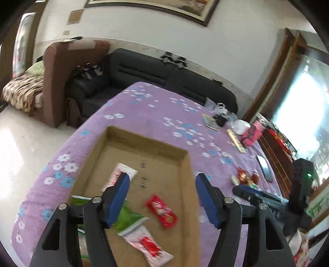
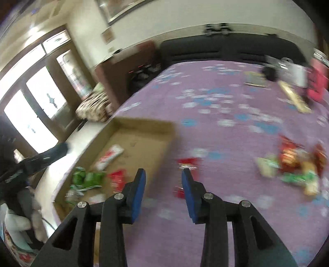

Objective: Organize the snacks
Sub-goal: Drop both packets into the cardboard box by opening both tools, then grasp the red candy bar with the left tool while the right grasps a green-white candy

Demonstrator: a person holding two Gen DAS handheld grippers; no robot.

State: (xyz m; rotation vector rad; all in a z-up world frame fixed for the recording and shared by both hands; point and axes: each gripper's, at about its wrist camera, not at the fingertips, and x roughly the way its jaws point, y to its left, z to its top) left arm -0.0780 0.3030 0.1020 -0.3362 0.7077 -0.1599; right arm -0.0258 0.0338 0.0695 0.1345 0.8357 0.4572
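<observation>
Both the left tool and right tool gape empty; snack packets' print is unreadable.

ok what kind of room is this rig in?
Most likely a home living room: a black sofa against the wall, a framed picture above it, and a table with a purple floral tablecloth holding snacks and household clutter.
</observation>
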